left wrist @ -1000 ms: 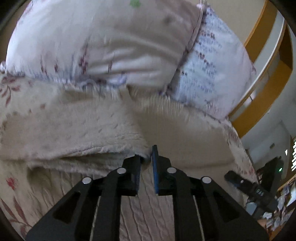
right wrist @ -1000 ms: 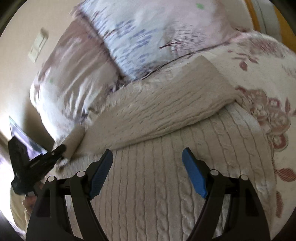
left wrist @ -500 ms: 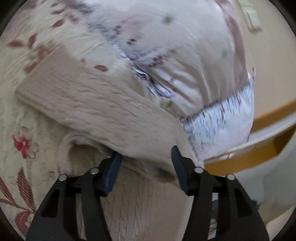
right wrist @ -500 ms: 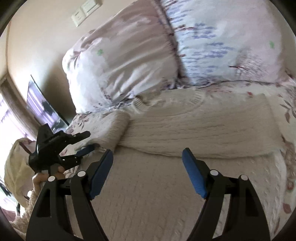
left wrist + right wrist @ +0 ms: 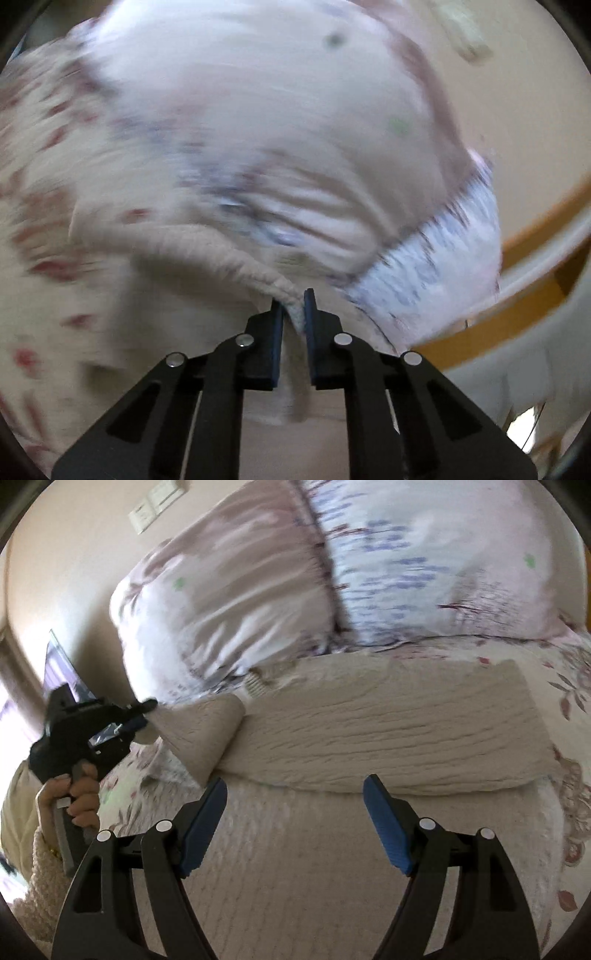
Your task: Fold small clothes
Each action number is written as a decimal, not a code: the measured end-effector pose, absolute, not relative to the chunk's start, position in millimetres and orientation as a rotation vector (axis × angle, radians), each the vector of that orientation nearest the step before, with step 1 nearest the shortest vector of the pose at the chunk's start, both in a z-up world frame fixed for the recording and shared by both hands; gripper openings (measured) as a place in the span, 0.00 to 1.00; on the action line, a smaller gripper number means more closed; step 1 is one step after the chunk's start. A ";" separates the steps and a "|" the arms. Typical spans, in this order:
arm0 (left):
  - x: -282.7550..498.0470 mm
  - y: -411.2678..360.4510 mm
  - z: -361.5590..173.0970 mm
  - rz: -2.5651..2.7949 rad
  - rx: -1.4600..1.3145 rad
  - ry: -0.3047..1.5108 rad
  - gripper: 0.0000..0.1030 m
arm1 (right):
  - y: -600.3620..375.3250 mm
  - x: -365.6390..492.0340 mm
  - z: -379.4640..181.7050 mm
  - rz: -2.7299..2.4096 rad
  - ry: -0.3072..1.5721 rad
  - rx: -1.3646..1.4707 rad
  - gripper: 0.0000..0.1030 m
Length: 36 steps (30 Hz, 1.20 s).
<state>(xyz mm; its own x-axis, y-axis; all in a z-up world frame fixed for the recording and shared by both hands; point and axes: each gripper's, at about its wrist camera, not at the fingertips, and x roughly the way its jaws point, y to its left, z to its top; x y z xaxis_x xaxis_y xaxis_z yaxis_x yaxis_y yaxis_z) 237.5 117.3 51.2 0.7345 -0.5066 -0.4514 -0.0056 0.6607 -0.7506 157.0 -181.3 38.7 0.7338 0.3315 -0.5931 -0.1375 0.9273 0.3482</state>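
Observation:
A cream cable-knit sweater (image 5: 388, 738) lies on the bed, its upper part folded over the body. My left gripper (image 5: 294, 317) is shut on the sweater's sleeve edge (image 5: 291, 306) and holds it lifted. In the right wrist view the left gripper (image 5: 142, 710) shows at far left, pulling the raised sleeve (image 5: 207, 734) up off the bed. My right gripper (image 5: 295, 823) is open and empty, hovering over the sweater's lower body (image 5: 295, 867), just short of the fold edge.
Two floral pillows (image 5: 229, 602) (image 5: 443, 561) lean against the wall behind the sweater. A floral bedspread (image 5: 569, 738) lies under it. A wall switch (image 5: 155, 502) is at upper left. A wooden bed frame (image 5: 535, 258) shows at right in the left wrist view.
My left gripper has closed on the sleeve edge and lifted it, after standing open half a second ago. The right gripper stayed open and shifted slightly toward the fold.

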 end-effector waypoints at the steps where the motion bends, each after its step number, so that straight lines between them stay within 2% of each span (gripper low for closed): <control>1: 242.4 92.3 57.9 -0.370 -0.760 0.704 0.10 | -185.4 156.9 39.0 0.251 0.698 0.297 0.76; 3: 249.3 51.0 61.3 -0.490 -0.674 0.745 0.12 | -196.9 157.2 39.3 0.218 0.690 0.309 0.76; 4: 252.9 25.1 59.7 -0.570 -0.615 0.795 0.19 | -200.6 158.1 39.1 0.207 0.691 0.312 0.76; 5: 253.7 5.6 56.7 -0.635 -0.570 0.845 0.35 | -205.9 159.4 38.6 0.190 0.693 0.316 0.76; 7: 248.0 -19.3 51.5 -0.726 -0.499 0.907 0.54 | -214.6 162.3 37.6 0.169 0.699 0.324 0.76; 10: 234.2 -8.2 53.0 -0.709 -0.449 0.869 0.67 | -222.5 166.1 38.9 0.173 0.718 0.336 0.74; 16: 223.5 73.4 38.7 -0.439 -0.443 0.884 0.69 | -207.1 192.2 42.4 0.255 0.789 0.316 0.71; 18: 217.6 87.6 36.3 -0.352 -0.396 0.883 0.69 | -203.9 204.8 39.3 0.257 0.832 0.392 0.63; 19: 215.8 94.0 33.8 -0.309 -0.372 0.885 0.69 | -200.5 208.5 40.2 0.236 0.837 0.390 0.63; 23: 212.9 106.2 24.7 -0.229 -0.327 0.910 0.69 | -143.0 219.1 60.2 0.165 0.742 0.147 0.63; 28: 214.0 109.1 15.0 -0.225 -0.326 0.927 0.73 | -88.9 257.8 52.5 0.081 0.753 -0.074 0.63; 29: 214.0 107.9 14.7 -0.225 -0.323 0.926 0.74 | -87.1 267.3 46.8 0.052 0.773 -0.093 0.59; 31: 212.3 105.8 15.2 -0.222 -0.318 0.926 0.75 | -93.4 284.8 32.9 -0.001 0.846 -0.085 0.38; 32: 212.4 105.2 14.7 -0.222 -0.317 0.926 0.75 | -103.3 289.4 26.3 -0.008 0.886 -0.046 0.15; 33: 212.7 104.1 14.3 -0.223 -0.316 0.925 0.76 | -113.4 289.6 22.0 0.000 0.905 0.010 0.09; 36: 210.8 102.1 14.0 -0.232 -0.306 0.917 0.78 | -151.5 267.6 26.7 -0.011 0.850 0.172 0.07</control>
<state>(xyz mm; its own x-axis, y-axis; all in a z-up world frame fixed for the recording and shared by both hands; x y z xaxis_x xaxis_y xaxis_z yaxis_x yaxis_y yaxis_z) 210.8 102.1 14.0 0.5884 -0.3243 -0.7407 0.0662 0.9323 -0.3556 267.6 -151.5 26.7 0.6610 0.0586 -0.7481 0.0783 0.9861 0.1465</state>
